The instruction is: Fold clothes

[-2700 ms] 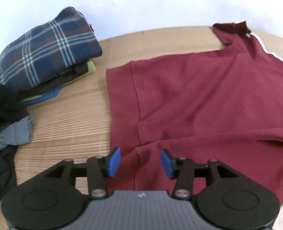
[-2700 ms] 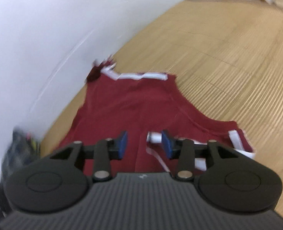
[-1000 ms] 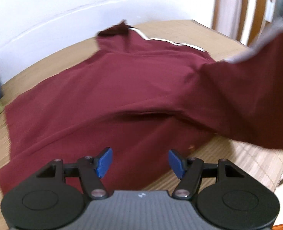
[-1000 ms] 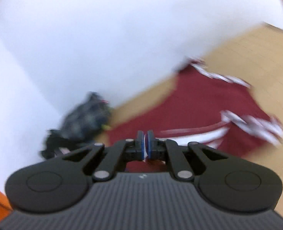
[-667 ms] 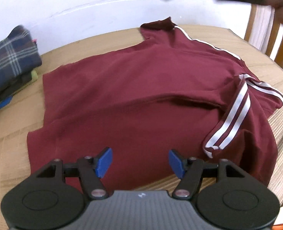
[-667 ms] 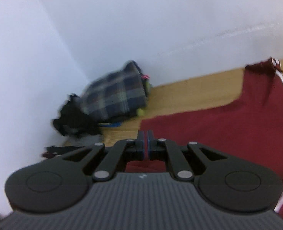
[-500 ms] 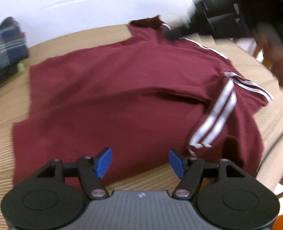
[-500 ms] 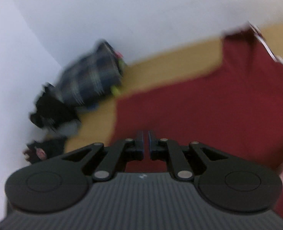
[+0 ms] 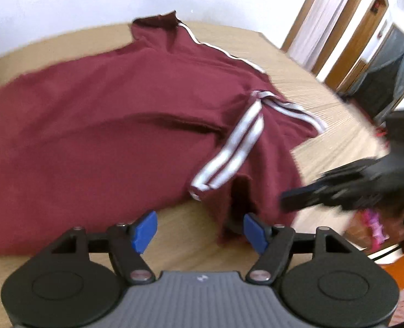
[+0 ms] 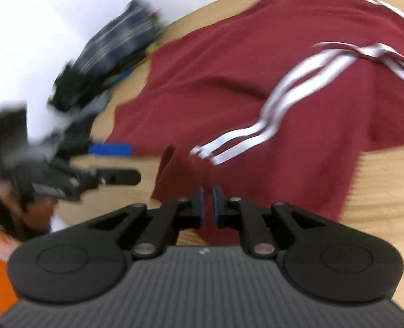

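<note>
So the dark red short-sleeved shirt with white stripe trim [image 9: 114,104] is spread out on the round light-wood slatted table [image 9: 324,142], body mostly flat, collar end pointing toward the white wall [image 9: 65,0]. One sleeve [image 9: 237,142] is flipped inward over the body, so its double white stripe runs diagonally across the red fabric and ends at the cuff near the table's front edge. A thin white piping line runs from the collar down the shoulder. The near hem by that sleeve is bunched up and a bit rumpled, with a dark fold in it.

The left gripper [image 9: 199,231] has its blue pads spread wide. They've just been opening further, with nothing gripped, only bare table and the rumpled hem edge in the gap. The right gripper [image 10: 207,205] has its pads pressed nearly together over the shirt's near edge; honestly it's too blurry to say if any cloth is caught between them, looks like none.

Off to the side there's a pile of other clothes with a blue plaid piece on top [image 10: 120,38], against the wall.
</note>
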Tool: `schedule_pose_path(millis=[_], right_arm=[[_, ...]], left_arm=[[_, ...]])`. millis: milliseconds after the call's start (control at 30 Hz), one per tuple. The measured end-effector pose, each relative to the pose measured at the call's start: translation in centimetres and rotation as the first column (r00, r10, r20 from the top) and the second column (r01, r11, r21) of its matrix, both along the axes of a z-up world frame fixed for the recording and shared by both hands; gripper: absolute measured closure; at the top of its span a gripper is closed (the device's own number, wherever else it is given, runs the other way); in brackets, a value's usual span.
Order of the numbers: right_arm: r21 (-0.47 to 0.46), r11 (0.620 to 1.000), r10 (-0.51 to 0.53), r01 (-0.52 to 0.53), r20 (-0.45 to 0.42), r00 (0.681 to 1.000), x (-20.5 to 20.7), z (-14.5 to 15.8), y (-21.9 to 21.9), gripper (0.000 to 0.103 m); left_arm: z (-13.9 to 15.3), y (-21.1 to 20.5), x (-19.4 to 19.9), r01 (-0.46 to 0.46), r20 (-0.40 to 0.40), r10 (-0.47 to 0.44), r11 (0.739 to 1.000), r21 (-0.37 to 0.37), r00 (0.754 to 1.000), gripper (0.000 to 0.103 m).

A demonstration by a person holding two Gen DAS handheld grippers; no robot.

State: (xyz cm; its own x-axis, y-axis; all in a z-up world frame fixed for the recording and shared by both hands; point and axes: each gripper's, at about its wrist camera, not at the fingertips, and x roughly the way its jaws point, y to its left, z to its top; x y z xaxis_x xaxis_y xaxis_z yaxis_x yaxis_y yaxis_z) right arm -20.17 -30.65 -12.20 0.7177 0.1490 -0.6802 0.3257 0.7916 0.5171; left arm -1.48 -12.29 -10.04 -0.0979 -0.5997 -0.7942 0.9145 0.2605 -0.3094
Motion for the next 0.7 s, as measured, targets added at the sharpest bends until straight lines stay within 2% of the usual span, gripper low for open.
schedule_pose_path(millis=[100, 167, 233, 367, 467, 500, 533, 567, 600, 700], right_arm=[[-0.042, 0.993, 0.105, -0.106, -0.036, 0.994, 1.8, -2.0, 2.1, 0.093], [-0.081, 0.983, 0.161, -0.166, -0.057, 0.985, 2.6, -2.8, 3.4, 0.092], [-0.103, 0.974, 0.199, -0.204, -0.053, 0.979, 2.8, -2.9, 4.1, 0.092], [-0.093, 0.972, 0.213, -0.215, -0.037, 0.976, 2.5, -2.9, 4.1, 0.092], [-0.087, 0.972, 0.216, -0.218, -0.028, 0.976, 2.1, -2.9, 4.0, 0.092], [-0.085, 0.973, 0.215, -0.216, -0.027, 0.976, 1.7, -2.7, 3.8, 0.092], [-0.082, 0.974, 0.209, -0.210, -0.025, 0.978, 1.1, -2.6, 3.6, 0.092], [-0.078, 0.977, 0.196, -0.198, -0.024, 0.980, 0.6, -2.5, 3.2, 0.091], [-0.074, 0.980, 0.181, -0.182, -0.024, 0.983, 0.0, -2.3, 2.7, 0.091], [-0.102, 0.989, 0.107, -0.108, -0.013, 0.994, -2.3, -1.1, 0.9, 0.091]], left_arm=[[-2.0, 0.1, 0.2, -0.091, -0.153, 0.093, 0.996, 0.020, 0.984, 0.031], [-3.2, 0.3, -0.1, -0.132, -0.195, 0.135, 0.991, 0.028, 0.972, 0.031], [-4.1, 0.2, -0.4, -0.151, -0.205, 0.156, 0.988, 0.043, 0.966, 0.031], [-5.4, -0.7, -0.8, -0.169, -0.173, 0.179, 0.983, 0.072, 0.968, 0.030], [-6.6, -1.4, -0.6, -0.216, -0.212, 0.225, 0.974, 0.066, 0.951, 0.032], [-6.8, -1.7, -0.6, -0.222, -0.229, 0.229, 0.973, 0.054, 0.946, 0.039], [-7.0, -1.9, -0.6, -0.225, -0.243, 0.231, 0.973, 0.054, 0.942, 0.051], [-7.1, -2.2, -0.6, -0.225, -0.253, 0.232, 0.973, 0.057, 0.939, 0.086], [-7.0, -2.4, -0.6, -0.218, -0.254, 0.226, 0.974, 0.060, 0.940, 0.090], [-5.2, -3.4, -1.0, -0.179, -0.241, 0.181, 0.983, 0.032, 0.954, 0.091]])
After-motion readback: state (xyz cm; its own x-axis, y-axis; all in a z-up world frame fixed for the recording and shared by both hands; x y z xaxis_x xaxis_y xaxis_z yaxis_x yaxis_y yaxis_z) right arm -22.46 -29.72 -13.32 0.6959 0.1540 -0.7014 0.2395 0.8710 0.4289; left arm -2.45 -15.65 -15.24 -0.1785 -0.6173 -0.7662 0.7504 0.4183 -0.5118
